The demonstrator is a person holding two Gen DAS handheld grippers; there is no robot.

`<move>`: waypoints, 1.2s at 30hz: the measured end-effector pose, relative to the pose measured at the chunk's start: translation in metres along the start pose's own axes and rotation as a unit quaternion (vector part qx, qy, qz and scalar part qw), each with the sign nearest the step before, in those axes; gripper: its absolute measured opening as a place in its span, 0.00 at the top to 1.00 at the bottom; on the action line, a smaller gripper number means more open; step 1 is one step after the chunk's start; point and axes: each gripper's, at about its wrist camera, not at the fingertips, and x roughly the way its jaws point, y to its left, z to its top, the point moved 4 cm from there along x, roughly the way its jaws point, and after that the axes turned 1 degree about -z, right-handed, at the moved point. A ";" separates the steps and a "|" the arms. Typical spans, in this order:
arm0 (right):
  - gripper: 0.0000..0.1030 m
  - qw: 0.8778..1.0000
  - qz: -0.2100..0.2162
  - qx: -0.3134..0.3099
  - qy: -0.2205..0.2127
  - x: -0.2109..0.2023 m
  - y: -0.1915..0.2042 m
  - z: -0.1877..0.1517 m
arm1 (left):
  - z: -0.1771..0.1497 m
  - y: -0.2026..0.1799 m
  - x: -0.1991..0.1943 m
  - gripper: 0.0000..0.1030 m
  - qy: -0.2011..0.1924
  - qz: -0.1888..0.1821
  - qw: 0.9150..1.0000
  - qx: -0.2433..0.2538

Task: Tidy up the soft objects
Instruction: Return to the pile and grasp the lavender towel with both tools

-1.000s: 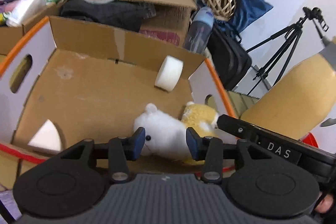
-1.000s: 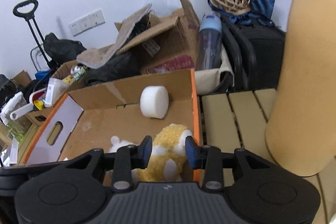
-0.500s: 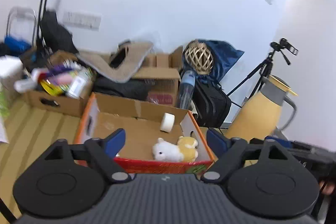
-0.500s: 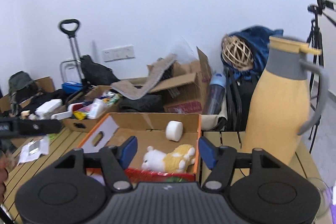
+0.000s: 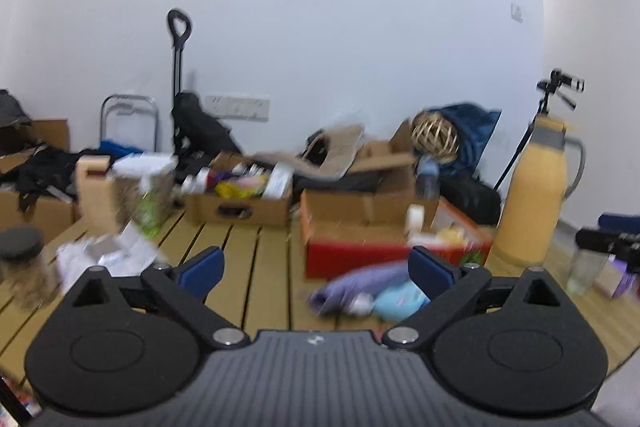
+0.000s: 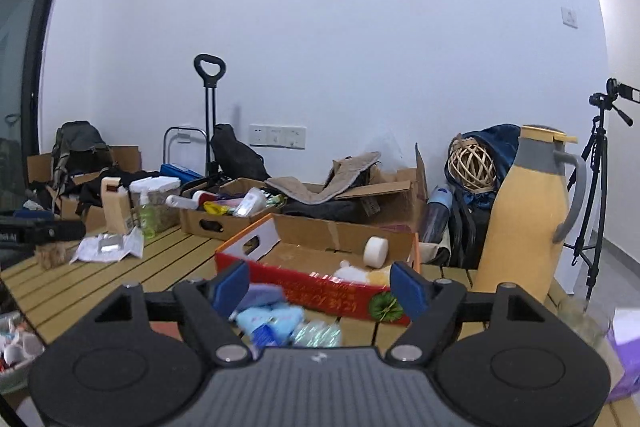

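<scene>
slatted wooden desk (image 6: pixel 72 287) lies bare left of red-fronted cardboard box (image 6: pixel 320 291); plush toys (image 6: pixel 360 273) sit inside by its right wall. left tool (image 5: pixel 316 267) and right tool (image 6: pixel 320 287) widening, nothing between, short of box's front edge.

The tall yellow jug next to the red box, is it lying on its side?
No, the yellow jug stands upright on the slatted table, just beside the red box.

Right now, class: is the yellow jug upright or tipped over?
Upright: the yellow jug stands on its base beside the red box, lid uppermost.
</scene>
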 end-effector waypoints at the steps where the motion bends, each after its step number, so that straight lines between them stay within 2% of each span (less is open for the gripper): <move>1: 0.26 1.000 -0.002 0.002 -0.001 -0.004 0.008 -0.010 | -0.009 0.003 -0.001 0.03 0.008 0.001 1.000 -0.004; 5: 0.31 0.999 -0.009 0.031 0.003 -0.010 0.030 -0.047 | -0.048 0.011 0.000 0.03 0.047 -0.002 0.998 -0.031; 11: 0.59 0.995 0.050 0.030 0.082 0.018 0.059 -0.092 | -0.078 0.000 0.025 0.05 0.093 -0.039 0.994 -0.041; 13: 0.64 0.992 0.065 0.045 0.096 0.030 0.064 -0.103 | -0.084 -0.011 0.034 0.13 0.103 -0.055 0.992 -0.042; 15: 0.68 0.990 0.067 0.062 0.108 0.046 0.063 -0.111 | -0.089 -0.018 0.046 0.25 0.119 -0.067 0.989 -0.064; 17: 0.69 0.988 0.064 0.076 0.120 0.065 0.059 -0.117 | -0.097 -0.026 0.058 0.40 0.138 -0.078 0.984 -0.087; 19: 0.73 0.986 0.057 0.097 0.119 0.081 0.049 -0.118 | -0.103 -0.033 0.069 0.49 0.156 -0.091 0.978 -0.104; 21: 0.73 0.986 0.038 0.122 0.106 0.093 0.035 -0.113 | -0.107 -0.038 0.080 0.50 0.172 -0.099 0.972 -0.124; 22: 0.69 0.984 0.029 0.142 0.100 0.098 0.027 -0.109 | -0.109 -0.039 0.086 0.49 0.180 -0.099 0.969 -0.137; 24: 0.69 0.982 0.028 0.166 0.088 0.104 0.016 -0.104 | -0.112 -0.044 0.095 0.48 0.188 -0.109 0.964 -0.151; 26: 0.69 0.982 0.041 0.163 0.083 0.110 0.014 -0.100 | -0.112 -0.048 0.103 0.44 0.189 -0.113 0.961 -0.166; 28: 0.69 0.984 0.054 0.136 0.097 0.120 0.019 -0.099 | -0.112 -0.051 0.110 0.44 0.191 -0.119 0.959 -0.171; 30: 0.69 0.985 0.062 0.104 0.121 0.132 0.026 -0.101 | -0.113 -0.056 0.116 0.54 0.191 -0.123 0.959 -0.169; 31: 0.69 0.985 0.061 0.099 0.126 0.136 0.028 -0.101 | -0.114 -0.058 0.117 0.66 0.194 -0.131 0.959 -0.162; 33: 0.69 0.984 0.058 0.102 0.133 0.140 0.028 -0.101 | -0.114 -0.061 0.116 0.71 0.191 -0.141 0.958 -0.162; 36: 0.77 0.979 0.080 0.117 0.147 0.133 0.025 -0.106 | -0.115 -0.053 0.114 0.73 0.187 -0.133 0.958 -0.172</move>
